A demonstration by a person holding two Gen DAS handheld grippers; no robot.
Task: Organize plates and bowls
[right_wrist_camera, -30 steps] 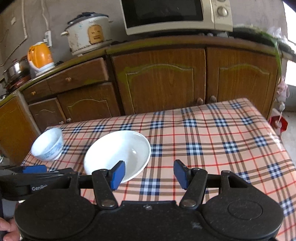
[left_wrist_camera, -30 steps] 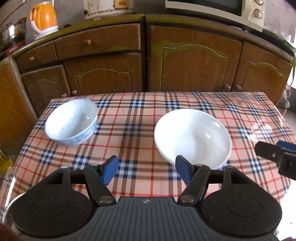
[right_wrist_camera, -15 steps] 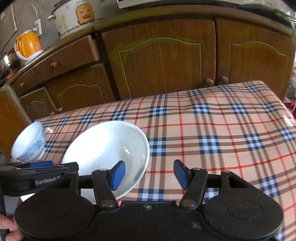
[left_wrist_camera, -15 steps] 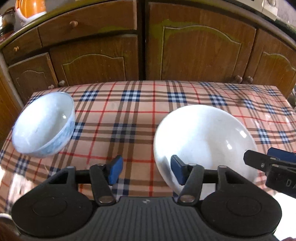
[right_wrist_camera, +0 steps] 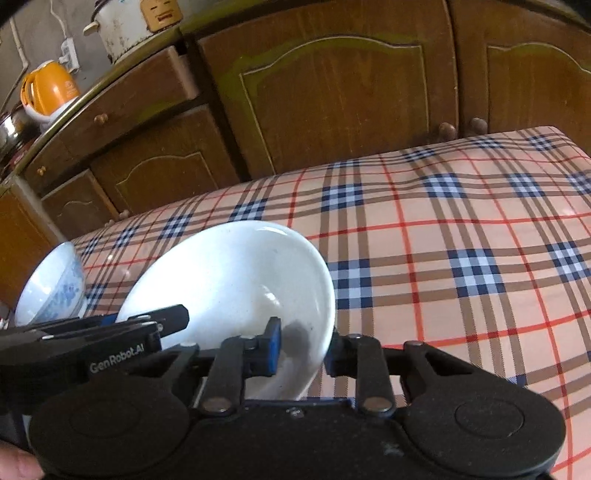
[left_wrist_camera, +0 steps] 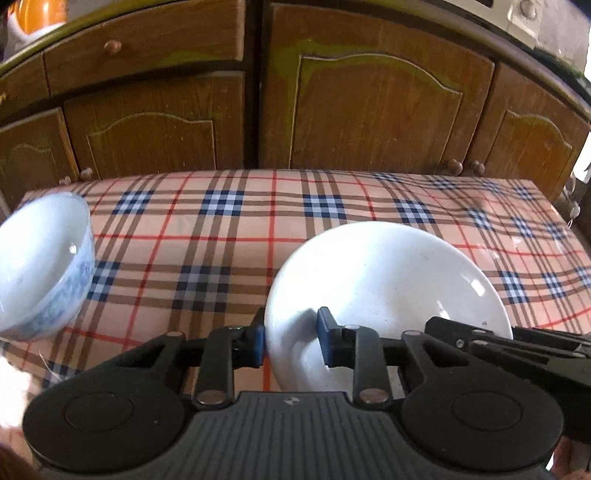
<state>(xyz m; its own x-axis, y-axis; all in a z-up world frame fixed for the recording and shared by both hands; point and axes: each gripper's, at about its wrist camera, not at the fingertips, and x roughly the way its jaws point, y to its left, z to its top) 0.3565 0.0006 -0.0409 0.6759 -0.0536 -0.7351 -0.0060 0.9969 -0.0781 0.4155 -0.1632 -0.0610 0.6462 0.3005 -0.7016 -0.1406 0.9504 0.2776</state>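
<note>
A wide white bowl (left_wrist_camera: 388, 280) sits on the plaid tablecloth (left_wrist_camera: 229, 236), near the front. My left gripper (left_wrist_camera: 290, 341) straddles its near-left rim, one blue pad outside and one inside, still a little apart. My right gripper (right_wrist_camera: 304, 349) straddles its near-right rim the same way (right_wrist_camera: 236, 280). A smaller blue-patterned white bowl (left_wrist_camera: 40, 266) stands at the table's left edge; it also shows in the right wrist view (right_wrist_camera: 51, 291).
Wooden cabinets (left_wrist_camera: 369, 99) run close behind the table. An orange kettle (right_wrist_camera: 50, 88) and a white rice cooker (right_wrist_camera: 136, 22) stand on the counter. The tablecloth stretches to the right (right_wrist_camera: 461, 240).
Both grippers have moved forward and down onto the white bowl's rim and have narrowed around it. The bowls have not moved.
</note>
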